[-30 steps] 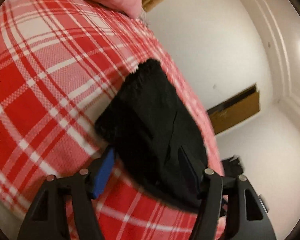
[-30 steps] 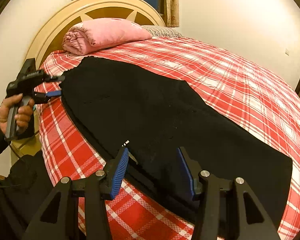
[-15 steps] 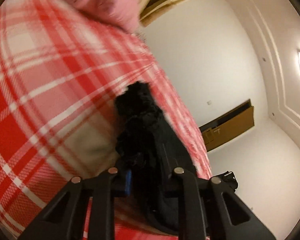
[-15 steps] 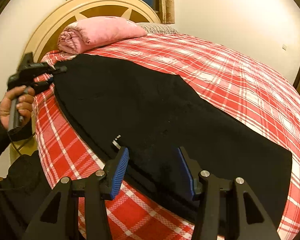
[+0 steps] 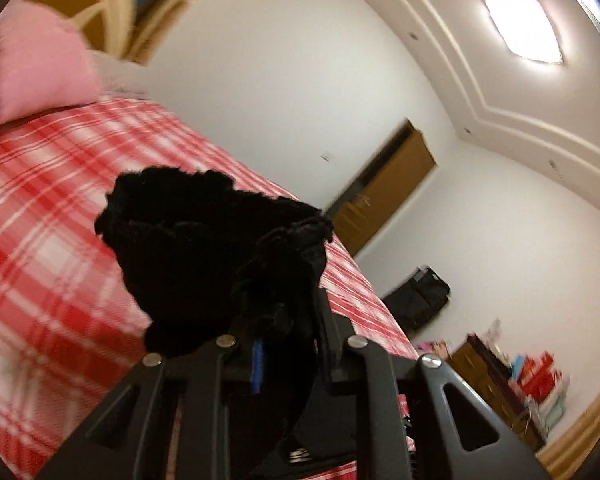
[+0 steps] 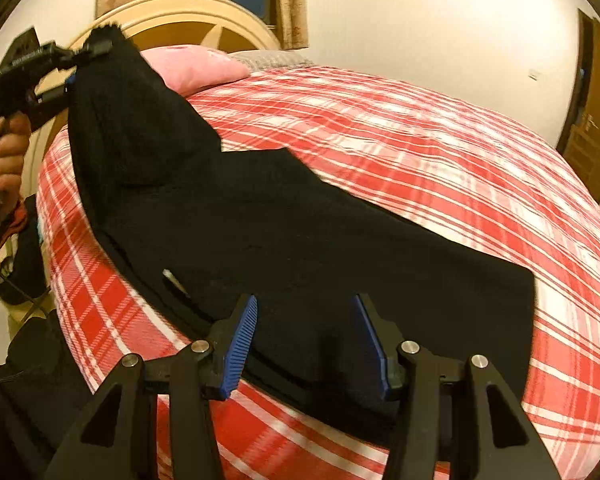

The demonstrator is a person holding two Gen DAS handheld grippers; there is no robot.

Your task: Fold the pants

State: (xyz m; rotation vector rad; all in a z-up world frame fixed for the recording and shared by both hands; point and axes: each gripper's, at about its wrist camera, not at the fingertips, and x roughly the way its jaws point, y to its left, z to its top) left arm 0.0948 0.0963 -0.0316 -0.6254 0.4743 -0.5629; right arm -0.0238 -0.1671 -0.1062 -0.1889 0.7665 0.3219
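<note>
Black pants (image 6: 300, 232) lie lengthwise across the red plaid bed (image 6: 420, 152). My left gripper (image 6: 88, 48), held by a hand (image 6: 2, 152), is shut on one end of the pants and holds that end up above the mattress near the headboard. In the left wrist view the gathered black fabric (image 5: 212, 248) bunches out past the closed left gripper (image 5: 288, 336) and hides most of its fingers. My right gripper (image 6: 306, 320) stands open over the near edge of the pants, with flat fabric showing between its blue pads (image 6: 244, 332).
A pink pillow (image 6: 196, 68) lies against the cream headboard (image 6: 188, 12). Wooden doors (image 5: 384, 188) and a black bag (image 5: 416, 296) stand by the far wall beyond the bed. Bare plaid bedding (image 6: 460, 140) stretches to the right of the pants.
The left gripper closed on the pants end and raised it off the bed, pulling that part of the fabric up. The right gripper stayed open over the near edge.
</note>
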